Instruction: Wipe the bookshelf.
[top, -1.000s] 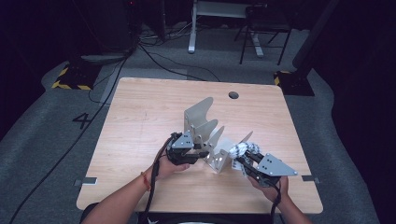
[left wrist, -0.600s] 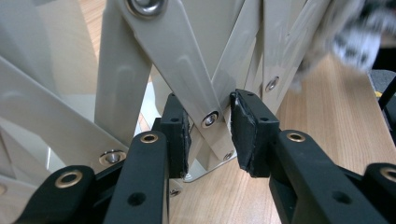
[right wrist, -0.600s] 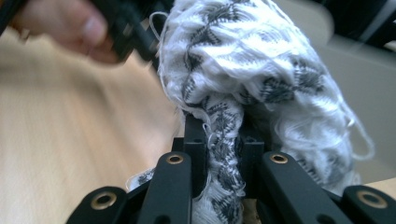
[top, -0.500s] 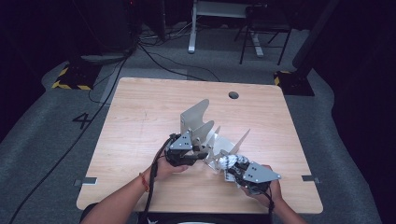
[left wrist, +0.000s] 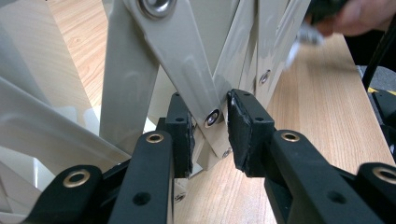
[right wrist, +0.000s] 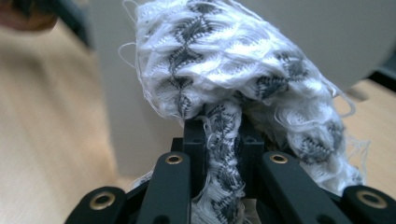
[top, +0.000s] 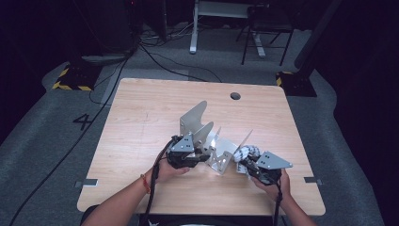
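Grey folding metal rack (top: 207,136), partly unfolded on table; white-and-grey knitted cloth (right wrist: 233,84) bunched, pinched just beside rack.

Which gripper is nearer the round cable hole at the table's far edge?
Left. The left gripper sits at the folding metal rack, closer to the hole; the right gripper, clamping a patterned cloth, is lower right.

The cloth (right wrist: 243,84) was white with a dark grey zigzag pattern; the folding rack (top: 207,136) was pale grey; the tabletop (top: 141,117) was light wood.

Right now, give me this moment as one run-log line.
left gripper: closing around folding rack bar | right gripper: shut on cloth beside rack | table
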`<state>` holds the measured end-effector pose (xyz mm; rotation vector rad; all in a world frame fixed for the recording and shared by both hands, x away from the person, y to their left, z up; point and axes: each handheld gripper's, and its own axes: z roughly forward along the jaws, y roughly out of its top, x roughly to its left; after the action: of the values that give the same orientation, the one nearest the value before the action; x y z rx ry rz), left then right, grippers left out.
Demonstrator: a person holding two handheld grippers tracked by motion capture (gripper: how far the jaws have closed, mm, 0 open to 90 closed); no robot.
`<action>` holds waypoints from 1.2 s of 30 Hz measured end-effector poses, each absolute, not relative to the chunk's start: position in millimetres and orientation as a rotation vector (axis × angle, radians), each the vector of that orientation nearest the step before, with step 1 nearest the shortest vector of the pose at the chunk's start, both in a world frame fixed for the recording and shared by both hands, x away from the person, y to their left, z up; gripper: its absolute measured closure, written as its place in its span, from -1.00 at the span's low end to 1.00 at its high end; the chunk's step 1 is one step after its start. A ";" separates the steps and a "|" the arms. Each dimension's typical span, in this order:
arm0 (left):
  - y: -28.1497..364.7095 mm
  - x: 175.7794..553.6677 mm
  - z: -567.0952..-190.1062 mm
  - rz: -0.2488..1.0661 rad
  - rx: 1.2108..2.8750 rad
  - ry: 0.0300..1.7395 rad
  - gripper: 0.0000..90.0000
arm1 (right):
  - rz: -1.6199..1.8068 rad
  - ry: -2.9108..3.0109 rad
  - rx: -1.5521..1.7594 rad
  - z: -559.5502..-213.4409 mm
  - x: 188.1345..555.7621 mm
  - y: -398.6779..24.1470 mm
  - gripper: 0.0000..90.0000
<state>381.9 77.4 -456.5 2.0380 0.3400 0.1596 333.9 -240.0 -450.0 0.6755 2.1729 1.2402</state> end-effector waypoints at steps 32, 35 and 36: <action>76.3 380.9 -457.0 0.159 2.040 0.351 0.57 | 1.307 2.292 0.357 -438.4 304.6 -207.0 0.76; 76.5 381.7 -457.2 0.160 2.043 0.352 0.57 | 1.240 2.387 0.357 -458.0 312.1 -202.9 0.76; 76.4 381.8 -457.3 0.157 2.043 0.354 0.58 | 1.218 2.423 0.368 -465.4 315.8 -202.1 0.76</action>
<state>381.8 76.4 -457.3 2.0434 0.3543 0.1575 315.8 -202.1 -465.4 0.3678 2.4233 1.2176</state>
